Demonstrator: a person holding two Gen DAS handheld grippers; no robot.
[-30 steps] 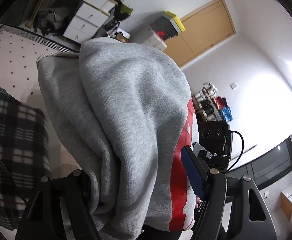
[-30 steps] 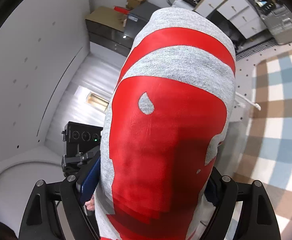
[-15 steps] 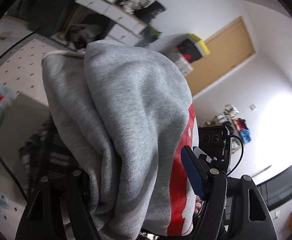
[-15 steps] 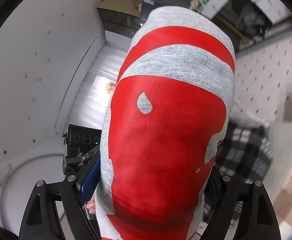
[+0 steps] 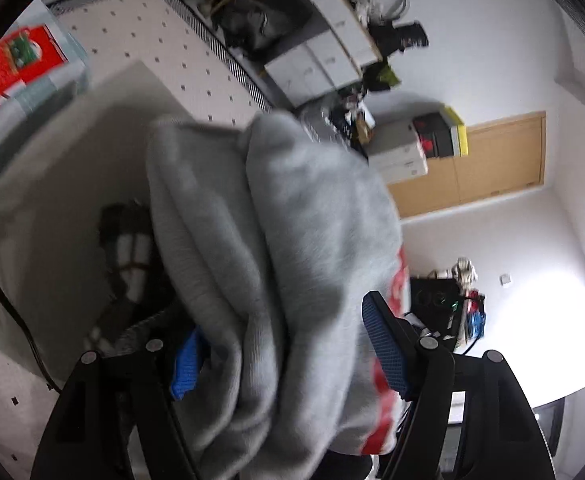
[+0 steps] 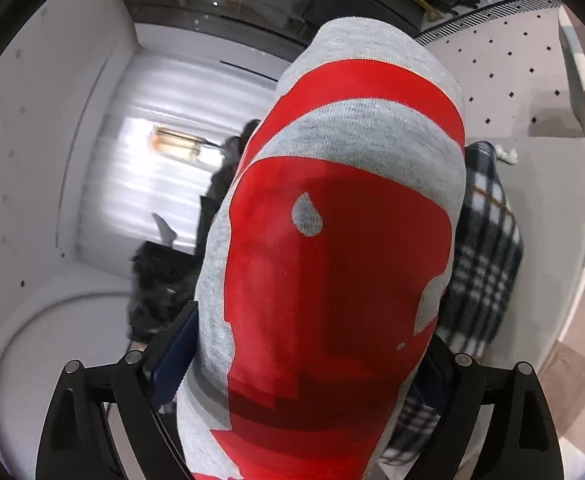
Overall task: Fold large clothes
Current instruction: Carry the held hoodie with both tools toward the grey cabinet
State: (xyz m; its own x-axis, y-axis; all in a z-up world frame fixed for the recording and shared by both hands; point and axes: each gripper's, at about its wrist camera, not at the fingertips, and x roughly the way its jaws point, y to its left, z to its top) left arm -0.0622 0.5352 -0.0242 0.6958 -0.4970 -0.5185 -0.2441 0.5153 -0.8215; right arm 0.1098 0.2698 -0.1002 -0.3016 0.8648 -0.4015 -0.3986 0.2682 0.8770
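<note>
A folded grey sweatshirt (image 5: 284, 248) with a large red print (image 6: 332, 264) is held up in the air by both grippers. My left gripper (image 5: 288, 356) is shut on its thick grey folds, blue pads pressing either side. My right gripper (image 6: 300, 364) is shut on the printed side, and the cloth fills most of that view and hides the fingertips. A black-and-white plaid garment (image 6: 488, 264) lies on the grey surface (image 6: 548, 208) below and to the right; a dark part of it also shows in the left wrist view (image 5: 128, 240).
A dotted pale rug (image 5: 164, 40) covers the floor. White drawer units (image 5: 324, 60) and clutter stand by the far wall, next to a wooden door (image 5: 492, 160). A red-and-green box (image 5: 16, 60) sits at the left edge. Dark clothes (image 6: 160, 276) are piled on the left.
Both grippers have swung with the sweatshirt, tilting the views down toward the grey surface and the plaid garment. The sweatshirt stays gripped in the same way.
</note>
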